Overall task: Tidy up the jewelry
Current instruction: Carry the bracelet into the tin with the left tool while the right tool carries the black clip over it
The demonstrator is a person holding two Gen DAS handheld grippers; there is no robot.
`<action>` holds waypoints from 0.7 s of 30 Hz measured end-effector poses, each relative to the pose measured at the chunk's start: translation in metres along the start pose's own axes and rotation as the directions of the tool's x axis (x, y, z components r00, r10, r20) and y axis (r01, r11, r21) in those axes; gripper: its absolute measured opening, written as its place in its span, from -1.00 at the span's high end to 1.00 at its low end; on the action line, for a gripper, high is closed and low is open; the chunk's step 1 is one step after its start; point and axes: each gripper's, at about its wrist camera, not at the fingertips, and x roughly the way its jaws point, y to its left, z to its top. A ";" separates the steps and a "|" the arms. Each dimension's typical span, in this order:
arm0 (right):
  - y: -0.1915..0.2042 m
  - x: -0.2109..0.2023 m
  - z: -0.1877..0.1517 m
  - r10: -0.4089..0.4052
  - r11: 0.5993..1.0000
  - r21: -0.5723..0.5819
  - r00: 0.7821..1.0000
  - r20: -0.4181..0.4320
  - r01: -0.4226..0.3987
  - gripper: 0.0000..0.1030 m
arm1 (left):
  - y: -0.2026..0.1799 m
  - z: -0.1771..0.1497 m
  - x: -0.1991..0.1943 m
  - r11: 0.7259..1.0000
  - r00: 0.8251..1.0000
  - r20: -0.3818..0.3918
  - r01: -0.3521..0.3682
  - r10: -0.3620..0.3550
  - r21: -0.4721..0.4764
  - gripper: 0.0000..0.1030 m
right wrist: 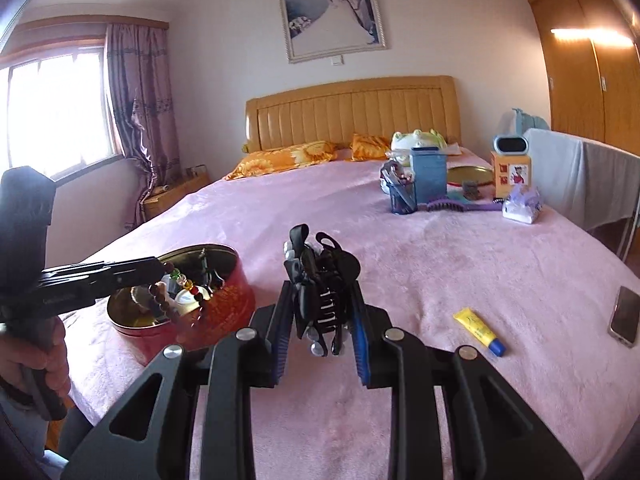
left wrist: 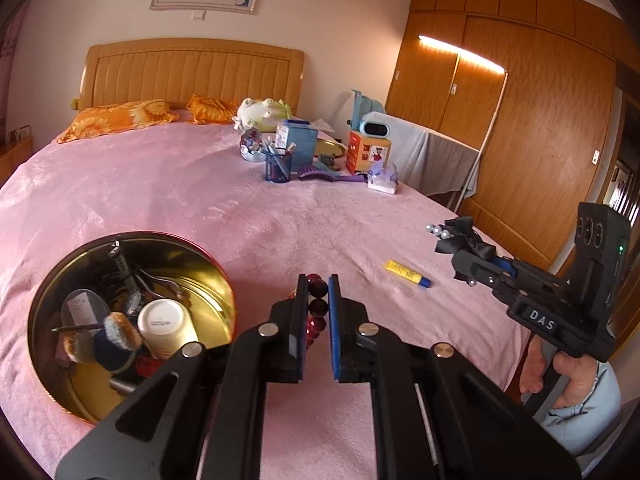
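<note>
**A:** What is each hand carrying?

**B:** The left gripper (left wrist: 318, 280) has its jaws clamped on a bead bracelet (left wrist: 316, 306), dark red beads pinched between the pads. The right gripper (right wrist: 320, 300) is clamped on a black hair clip (right wrist: 320, 280) with a bow and small pearls. Both are lifted off the pink blanket (left wrist: 200, 208).

**A:** And the tin?

**B:** In the left wrist view the round tin (left wrist: 200, 256) sits at about nine o'clock from the bracelet, open and already holding a small jar, a fluffy hair tie and a few clips.

**A:** So how would you do the drop?

**B:** My guess is the bracelet goes in first. Swing it toward nine o'clock until the hanging loop is fully over the tin's mouth, lower it past the rim, then release, so the beads don't drape over the edge. Keep the clip at three o'clock, well apart, until the left side is clear. The yellow tube (left wrist: 406, 273) stays on the blanket, near the right gripper.
</note>
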 end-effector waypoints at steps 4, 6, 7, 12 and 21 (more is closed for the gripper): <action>0.036 0.012 0.006 0.060 0.998 -0.032 0.998 -0.028 -0.061 0.45 | 0.041 -0.001 -0.031 0.997 0.997 0.053 -0.053 0.055 -0.050 0.81; 0.055 0.023 0.008 0.092 0.994 -0.048 0.995 -0.050 -0.094 0.45 | 0.063 -0.005 -0.046 0.994 0.994 0.073 -0.077 0.083 -0.083 0.81; 0.066 0.028 0.009 0.110 0.992 -0.056 0.992 -0.064 -0.114 0.45 | 0.074 -0.007 -0.052 0.991 0.992 0.079 -0.088 0.096 -0.100 0.81; 0.124 0.065 0.014 0.168 0.974 -0.126 0.975 -0.142 -0.187 0.45 | 0.117 -0.015 -0.068 0.979 0.985 0.084 -0.138 0.152 -0.149 0.81; 0.176 0.100 -0.006 0.202 0.958 -0.154 0.949 -0.243 -0.243 0.45 | 0.145 -0.043 -0.045 0.978 0.990 -0.034 -0.141 0.137 -0.155 0.81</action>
